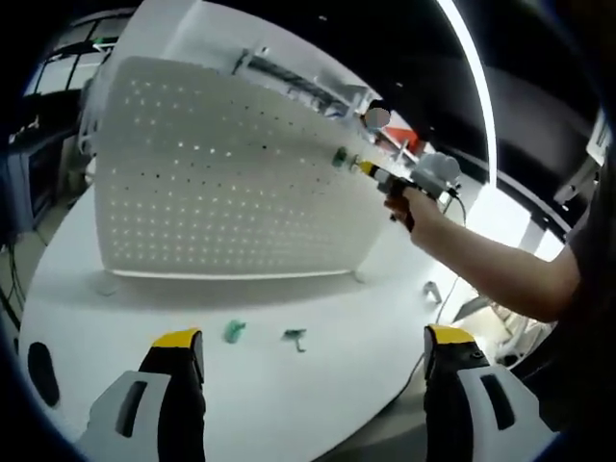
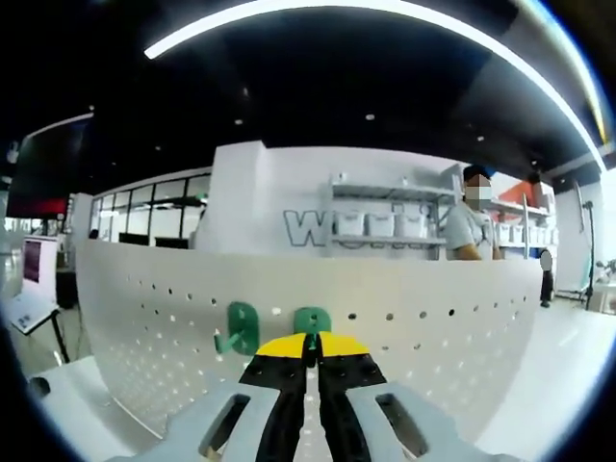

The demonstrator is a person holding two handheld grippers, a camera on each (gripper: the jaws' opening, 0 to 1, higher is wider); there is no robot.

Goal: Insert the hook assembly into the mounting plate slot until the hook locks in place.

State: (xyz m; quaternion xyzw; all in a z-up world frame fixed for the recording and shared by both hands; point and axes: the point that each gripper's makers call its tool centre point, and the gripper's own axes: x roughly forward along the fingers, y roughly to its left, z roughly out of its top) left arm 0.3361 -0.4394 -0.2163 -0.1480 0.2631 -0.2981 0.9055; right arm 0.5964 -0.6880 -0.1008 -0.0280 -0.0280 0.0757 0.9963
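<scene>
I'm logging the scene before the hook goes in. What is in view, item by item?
Pegboard: one, white, upright on the table.
Table: one, white, round-edged.
Mounted hook: one, green, on the pegboard, left of the right tool.
Held hook: one, green, at the pegboard, at the right tool's tips.
Loose hooks: two, green, lying on the table before the pegboard.
Bystander: one, behind the pegboard.
Left tool: jaws apart, yellow-tipped.
Right tool: jaws closed on the held hook.

A white round table (image 1: 289, 404) carries an upright white perforated plate (image 1: 221, 173) at 12 o'clock — two small green hooks (image 1: 234, 332) (image 1: 295, 337) lie near 6 o'clock.
</scene>
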